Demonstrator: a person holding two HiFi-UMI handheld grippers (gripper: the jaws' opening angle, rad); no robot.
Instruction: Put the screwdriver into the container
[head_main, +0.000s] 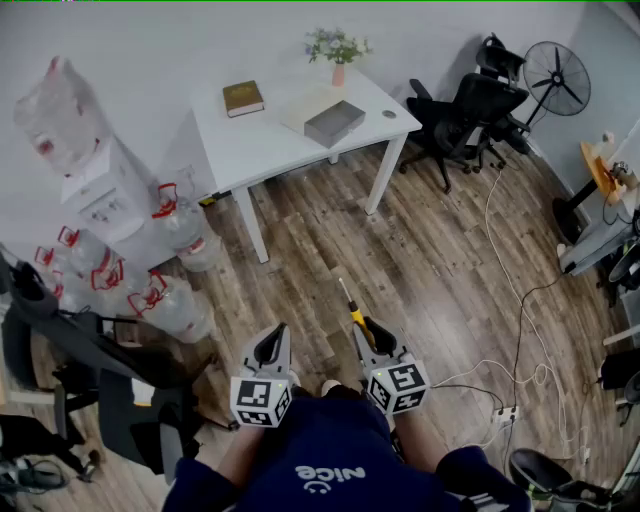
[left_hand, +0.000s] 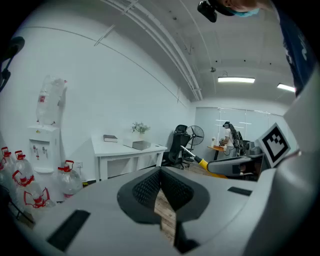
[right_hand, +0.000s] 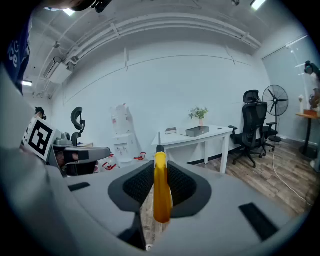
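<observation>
Well short of the white bench (head_main: 262, 140), the right gripper (head_main: 371, 333) has its jaws clamped on the screwdriver (head_main: 353, 312), shaft aimed benchward. The left gripper (head_main: 270, 347) hangs empty, jaws together. Carrying the tool level should ease delivery into the grey container (head_main: 334, 122) on the bench.

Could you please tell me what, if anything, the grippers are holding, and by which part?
The right gripper holds the screwdriver by its yellow handle, shaft pointing forward; the left gripper is shut on nothing.
</observation>
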